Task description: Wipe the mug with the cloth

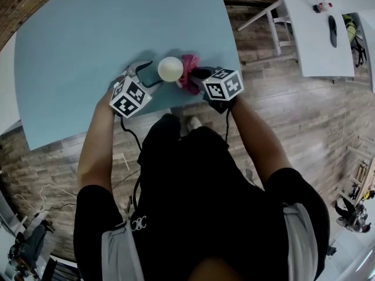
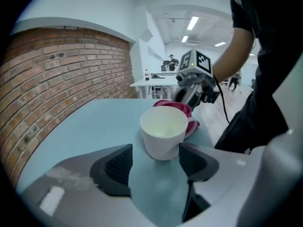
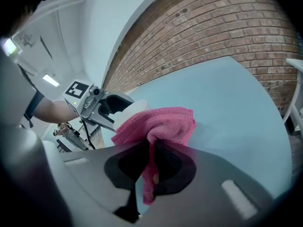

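Mug: The white mug (image 1: 170, 69) is standing upright on the blue table (image 1: 76, 45), in the middle of the head view, near the table's lower edge. Its open side is facing up, so we are able to reach all round it.
Left gripper: Our left gripper (image 2: 156, 162) is holding its jaws wide apart. The mug is sitting just in front, between the two black pads, but they are not squeezing it. We think the gripper is sitting close so it can steady the mug.
Right gripper: Our right gripper (image 3: 151, 162) is pinching the pink cloth (image 3: 161, 126) tight. A bunch of cloth is sticking out in front, so the soft part is meeting the mug, not the hard jaws.
Cloth: It is lying right up against the mug's right side in the head view.
Watch out: We are guessing the mug is standing free, so a rub could slide or tip it.
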Demonstrator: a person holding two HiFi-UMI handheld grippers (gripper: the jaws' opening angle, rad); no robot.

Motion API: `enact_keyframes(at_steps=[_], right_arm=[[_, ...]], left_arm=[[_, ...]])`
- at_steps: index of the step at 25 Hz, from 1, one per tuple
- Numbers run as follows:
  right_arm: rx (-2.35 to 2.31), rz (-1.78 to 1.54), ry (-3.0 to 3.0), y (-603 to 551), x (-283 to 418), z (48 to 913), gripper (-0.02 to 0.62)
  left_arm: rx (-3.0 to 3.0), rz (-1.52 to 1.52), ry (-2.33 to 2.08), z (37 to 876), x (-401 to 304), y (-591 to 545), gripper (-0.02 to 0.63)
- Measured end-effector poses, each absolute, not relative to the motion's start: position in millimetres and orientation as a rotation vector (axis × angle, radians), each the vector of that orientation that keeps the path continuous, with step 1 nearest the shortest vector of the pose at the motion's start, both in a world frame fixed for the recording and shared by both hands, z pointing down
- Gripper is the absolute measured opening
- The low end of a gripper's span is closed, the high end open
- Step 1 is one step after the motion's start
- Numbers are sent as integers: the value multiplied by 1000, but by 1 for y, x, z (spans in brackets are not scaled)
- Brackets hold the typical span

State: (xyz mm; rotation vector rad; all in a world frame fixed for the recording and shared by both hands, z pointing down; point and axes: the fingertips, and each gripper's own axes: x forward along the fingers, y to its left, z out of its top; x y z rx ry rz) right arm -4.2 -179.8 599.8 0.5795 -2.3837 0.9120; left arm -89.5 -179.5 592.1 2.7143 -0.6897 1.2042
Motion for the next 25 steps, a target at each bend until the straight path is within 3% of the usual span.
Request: enact_keyframes(at_steps=[6, 12, 25], right_arm=[[581, 888, -2346, -188, -9, 601, 37], [574, 848, -2322, -198, -12, 600, 37], [549, 830, -2316, -197, -13, 599, 37]], left_arm=[[2820, 1330, -330, 600, -83, -187, 373], [2900, 1376, -81, 600, -65, -181, 373], [2852, 1178, -335, 599, -67, -178, 364]])
